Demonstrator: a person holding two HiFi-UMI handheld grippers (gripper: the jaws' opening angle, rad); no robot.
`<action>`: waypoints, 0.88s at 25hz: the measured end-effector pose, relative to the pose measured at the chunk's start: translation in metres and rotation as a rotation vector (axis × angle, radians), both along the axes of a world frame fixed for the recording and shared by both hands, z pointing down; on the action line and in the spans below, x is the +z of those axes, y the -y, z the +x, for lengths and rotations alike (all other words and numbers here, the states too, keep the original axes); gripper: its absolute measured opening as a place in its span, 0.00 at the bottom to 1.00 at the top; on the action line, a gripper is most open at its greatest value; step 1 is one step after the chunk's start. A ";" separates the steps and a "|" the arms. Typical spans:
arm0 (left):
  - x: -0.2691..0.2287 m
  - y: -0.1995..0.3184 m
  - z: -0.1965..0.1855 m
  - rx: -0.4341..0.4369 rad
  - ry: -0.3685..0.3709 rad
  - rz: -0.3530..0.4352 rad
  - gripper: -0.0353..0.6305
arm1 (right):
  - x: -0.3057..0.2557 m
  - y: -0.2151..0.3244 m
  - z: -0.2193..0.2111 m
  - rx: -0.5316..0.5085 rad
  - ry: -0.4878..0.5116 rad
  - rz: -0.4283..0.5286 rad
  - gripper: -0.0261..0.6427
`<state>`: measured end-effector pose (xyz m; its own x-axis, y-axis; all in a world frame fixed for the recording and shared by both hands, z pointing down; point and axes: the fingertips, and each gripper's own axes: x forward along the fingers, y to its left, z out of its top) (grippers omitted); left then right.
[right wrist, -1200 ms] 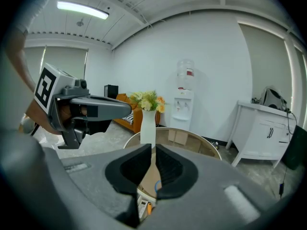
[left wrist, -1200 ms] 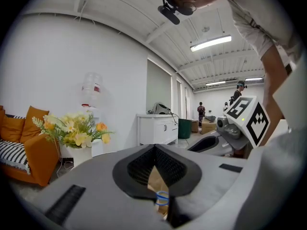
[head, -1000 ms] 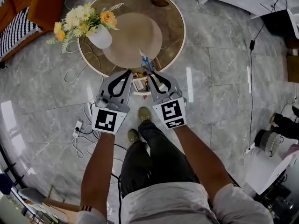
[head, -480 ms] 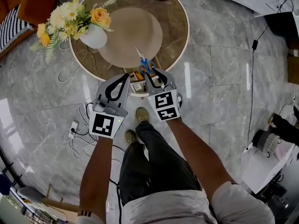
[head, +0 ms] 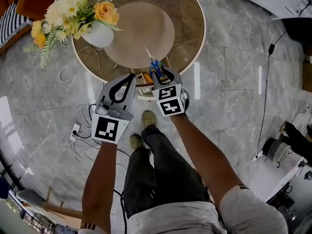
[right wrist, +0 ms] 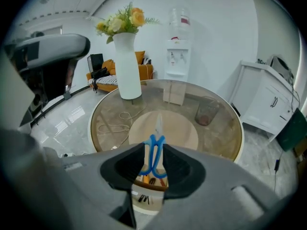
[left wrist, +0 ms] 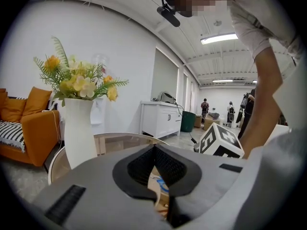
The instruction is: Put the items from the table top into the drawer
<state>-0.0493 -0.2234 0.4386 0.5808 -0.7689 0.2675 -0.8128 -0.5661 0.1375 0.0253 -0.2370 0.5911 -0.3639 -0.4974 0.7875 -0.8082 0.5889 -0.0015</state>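
- I am on the step of picking up the blue scissors (right wrist: 153, 158). They lie at the near edge of the round table (head: 195, 38), with the sharp end pointing to the table's middle.
- My right claw (right wrist: 154, 150) is wide apart and has just been opening. The blue loops of the scissors sit between its two sides, but I am not squeezing them yet.
- My left claw (left wrist: 154, 150) is closed, tips together, with nothing in it. It hangs just off the table's near edge.
- The drawer (head: 142, 94) is pulled out from under the table's near edge, right below the scissors. Some small things lie in it already.
- Next, I think I must go a bit lower so both sides hug the loops, then squeeze and lift.
- The scissors are thin and lie flat on glass, so I guess a bump could make them slide.
- After that, it is a short way down from the table's edge into the drawer.
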 end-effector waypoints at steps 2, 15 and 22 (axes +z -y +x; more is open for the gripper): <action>0.001 0.000 -0.004 -0.011 -0.002 -0.004 0.05 | 0.007 0.001 -0.001 0.005 -0.010 -0.025 0.21; 0.002 -0.014 -0.014 -0.034 -0.003 -0.016 0.05 | 0.021 -0.002 -0.001 0.033 -0.028 -0.063 0.16; 0.001 -0.024 -0.016 -0.033 -0.007 -0.026 0.05 | 0.008 -0.011 0.000 0.076 0.034 -0.019 0.16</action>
<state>-0.0654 -0.1992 0.4393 0.5573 -0.7805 0.2832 -0.8298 -0.5354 0.1576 0.0257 -0.2262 0.5993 -0.3525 -0.5099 0.7847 -0.8496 0.5259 -0.0400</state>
